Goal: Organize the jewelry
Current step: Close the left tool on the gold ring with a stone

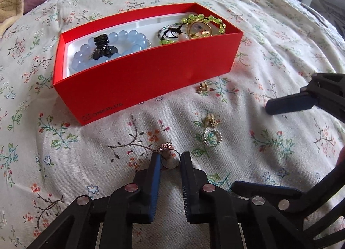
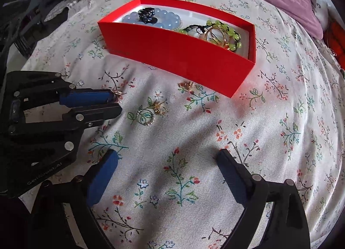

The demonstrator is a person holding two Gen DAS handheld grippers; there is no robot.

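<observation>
box (image 1: 140, 72): red, "ONEPLUS" | left gripper (image 1: 171, 160): "GenRobot.AI", jaws clamp ring (image 1: 170, 158)

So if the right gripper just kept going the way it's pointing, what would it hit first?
Probably the bare floral bedspread. The right gripper is open with nothing between its fingers, and the crystal ring lies further ahead to the left, though depth is unclear.

**Left nearly closed, right wide**

We see the left gripper (image 1: 170, 160) angled down, its blue-padded fingers (image 1: 157, 169) drawn close — only a narrow gap between them. The right gripper (image 2: 167, 160), at about three o'clock of the left, tilts down too, its jaws spread wide and holding nothing.
</observation>
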